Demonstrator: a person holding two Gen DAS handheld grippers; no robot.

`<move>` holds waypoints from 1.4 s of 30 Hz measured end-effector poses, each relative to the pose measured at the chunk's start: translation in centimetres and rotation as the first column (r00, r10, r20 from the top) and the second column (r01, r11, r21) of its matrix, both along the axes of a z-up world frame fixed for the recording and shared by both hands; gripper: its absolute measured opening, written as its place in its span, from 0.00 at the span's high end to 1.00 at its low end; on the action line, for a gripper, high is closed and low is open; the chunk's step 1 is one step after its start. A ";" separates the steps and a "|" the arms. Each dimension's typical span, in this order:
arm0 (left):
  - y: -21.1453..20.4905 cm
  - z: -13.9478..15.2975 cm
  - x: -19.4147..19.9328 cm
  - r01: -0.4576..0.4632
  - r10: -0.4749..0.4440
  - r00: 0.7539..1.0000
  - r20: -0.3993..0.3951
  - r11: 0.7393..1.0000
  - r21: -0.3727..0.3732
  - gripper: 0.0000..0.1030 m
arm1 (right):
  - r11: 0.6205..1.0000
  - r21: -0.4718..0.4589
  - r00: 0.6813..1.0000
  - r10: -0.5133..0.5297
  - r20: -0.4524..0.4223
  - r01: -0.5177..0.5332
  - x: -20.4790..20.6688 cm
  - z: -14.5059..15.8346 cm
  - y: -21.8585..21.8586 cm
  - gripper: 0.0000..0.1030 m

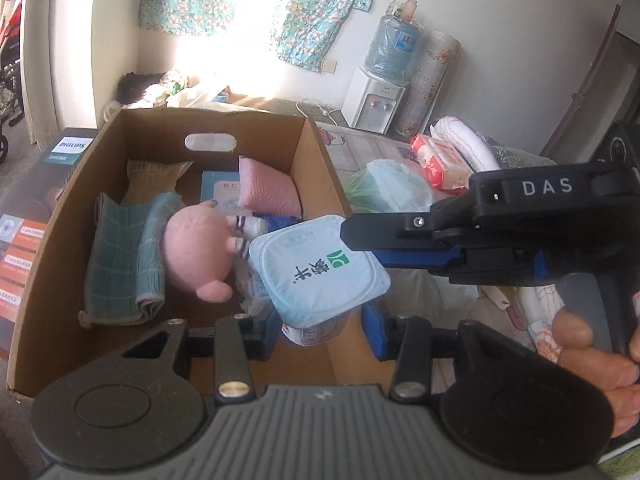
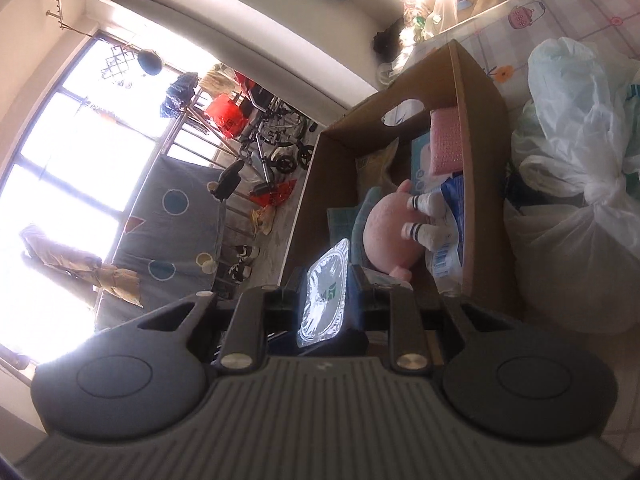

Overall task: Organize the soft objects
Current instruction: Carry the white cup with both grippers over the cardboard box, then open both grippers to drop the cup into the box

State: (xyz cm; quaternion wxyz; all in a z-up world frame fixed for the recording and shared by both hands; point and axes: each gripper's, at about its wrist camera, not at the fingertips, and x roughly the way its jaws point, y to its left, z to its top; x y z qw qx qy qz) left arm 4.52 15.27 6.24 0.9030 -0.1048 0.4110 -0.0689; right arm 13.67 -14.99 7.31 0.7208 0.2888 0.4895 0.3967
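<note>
A pale blue yogurt cup (image 1: pixel 320 268) with a foil lid hangs over the near right corner of an open cardboard box (image 1: pixel 312 148). My left gripper (image 1: pixel 320 332) is shut on the cup's body from below. My right gripper (image 1: pixel 372 248) comes in from the right, shut on the lid's rim. In the right wrist view the yogurt cup (image 2: pixel 324 296) shows edge-on between the fingers of the right gripper (image 2: pixel 326 276). In the box lie a pink plush toy (image 1: pixel 192 248), a folded green towel (image 1: pixel 120 256), a pink pad (image 1: pixel 268 188) and striped socks (image 1: pixel 244 236).
A Philips carton (image 1: pixel 44 208) stands left of the box. White plastic bags (image 2: pixel 580 160) and a tissue pack (image 1: pixel 440 160) lie to its right on the patterned cloth. A water dispenser (image 1: pixel 376 100) stands by the far wall. A person's hand (image 1: pixel 592 360) holds the right gripper's handle.
</note>
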 end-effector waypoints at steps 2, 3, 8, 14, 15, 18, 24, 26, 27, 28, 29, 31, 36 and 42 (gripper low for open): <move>0.5 -1.2 0.0 0.025 -0.027 0.999 -0.040 0.999 -0.031 0.58 | 0.998 -0.056 1.000 0.016 -0.006 -0.016 -0.3 -0.7 0.8 0.78; 0.7 -1.8 0.0 0.039 -0.042 0.998 -0.057 0.998 -0.047 0.58 | 0.996 -0.083 1.000 0.023 -0.009 -0.024 -0.4 -0.9 0.9 0.78; 1.4 -4.3 0.2 0.098 -0.118 0.984 -0.135 0.984 -0.151 0.58 | 0.972 -0.226 0.998 0.060 -0.024 -0.064 -0.2 -2.1 1.6 0.74; 2.1 -5.7 0.2 0.104 -0.132 0.978 -0.160 0.980 -0.172 0.58 | 0.947 -0.308 0.995 0.093 -0.026 -0.097 0.1 -3.2 2.3 0.71; 2.2 -5.9 0.3 0.104 -0.133 0.978 -0.162 0.979 -0.177 0.58 | 0.944 -0.316 0.995 0.097 -0.021 -0.099 0.1 -3.1 2.3 0.71; 2.3 -6.1 0.8 0.104 -0.136 0.977 -0.165 0.977 -0.185 0.57 | 0.933 -0.346 0.994 0.105 0.014 -0.094 0.1 -2.8 2.6 0.70; 1.7 -4.9 0.8 0.125 -0.140 0.984 -0.109 0.983 -0.134 0.49 | 0.934 -0.348 0.994 0.099 0.036 -0.080 0.4 -2.4 2.2 0.68; 1.6 -4.6 0.8 0.121 -0.134 0.986 -0.100 0.985 -0.121 0.45 | 0.941 -0.330 0.995 0.090 0.041 -0.071 0.5 -2.3 1.8 0.67; 1.5 -4.4 0.8 0.117 -0.127 0.988 -0.092 0.987 -0.110 0.43 | 0.945 -0.319 0.995 0.085 0.046 -0.066 0.4 -2.2 1.6 0.66; 1.4 -4.1 0.8 0.115 -0.124 0.989 -0.079 0.988 -0.100 0.39 | 0.951 -0.304 0.996 0.077 0.053 -0.057 0.3 -2.2 1.4 0.65; 1.3 -3.8 0.7 0.115 -0.121 0.990 -0.066 0.990 -0.087 0.36 | 0.957 -0.286 0.996 0.066 0.060 -0.046 0.2 -2.1 1.2 0.61; 1.0 -3.2 0.7 0.112 -0.114 0.993 -0.038 0.992 -0.057 0.23 | 0.968 -0.249 0.996 0.041 0.080 -0.020 -0.2 -1.8 0.4 0.60; -0.4 -1.5 1.0 0.070 -0.073 0.996 0.045 0.996 0.059 0.15 | 0.984 -0.155 0.988 -0.068 0.137 0.089 -1.1 -0.2 -3.5 0.54; -3.4 0.8 1.2 0.084 -0.095 0.987 0.128 0.993 0.089 0.11 | 0.962 -0.111 0.955 -0.224 0.196 0.248 -2.4 1.8 -11.3 0.49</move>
